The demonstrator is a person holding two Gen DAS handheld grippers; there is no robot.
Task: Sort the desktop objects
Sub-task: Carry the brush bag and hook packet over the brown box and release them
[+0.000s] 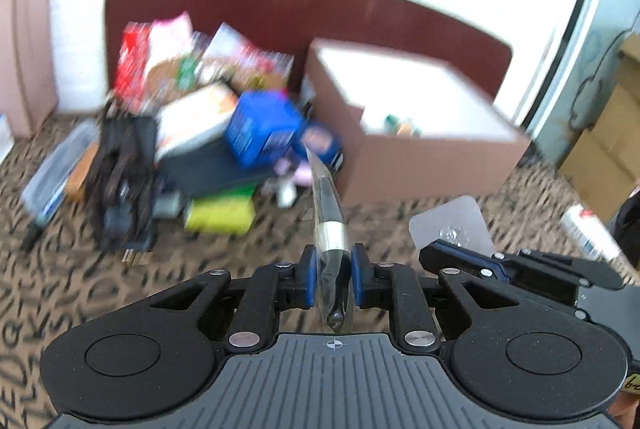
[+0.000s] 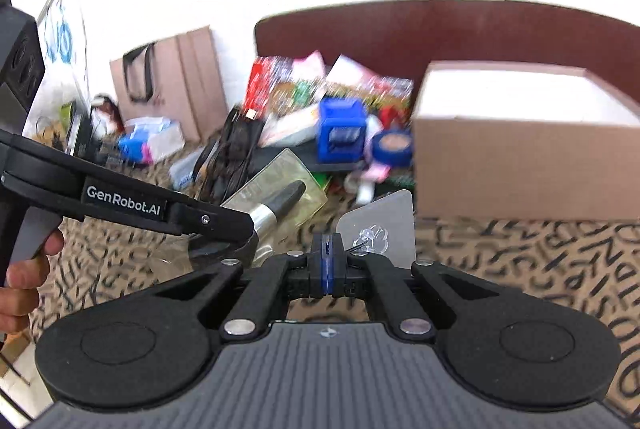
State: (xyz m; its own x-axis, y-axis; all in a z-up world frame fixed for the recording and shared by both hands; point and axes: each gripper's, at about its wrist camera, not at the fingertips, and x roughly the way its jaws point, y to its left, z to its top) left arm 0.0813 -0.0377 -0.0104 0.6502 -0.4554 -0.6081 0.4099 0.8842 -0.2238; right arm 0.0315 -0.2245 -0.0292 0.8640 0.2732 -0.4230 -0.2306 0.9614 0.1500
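left tongs [image 1: 333,279] pinching bagged pen [image 1: 329,217], right tongs [image 2: 328,263] pinching clear hook card [image 2: 380,229], blurry pile [image 1: 208,133] beyond both, box [image 1: 420,133] contents only visible from left

Patterned cloth [image 1: 400,229] bears box [image 1: 432,165]; clutter [image 1: 208,149].

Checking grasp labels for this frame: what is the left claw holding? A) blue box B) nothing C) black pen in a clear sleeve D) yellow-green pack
C: in the left wrist view the left claw is shut on a clear sleeve with a black pen in it; the blue box sits back in the pile.
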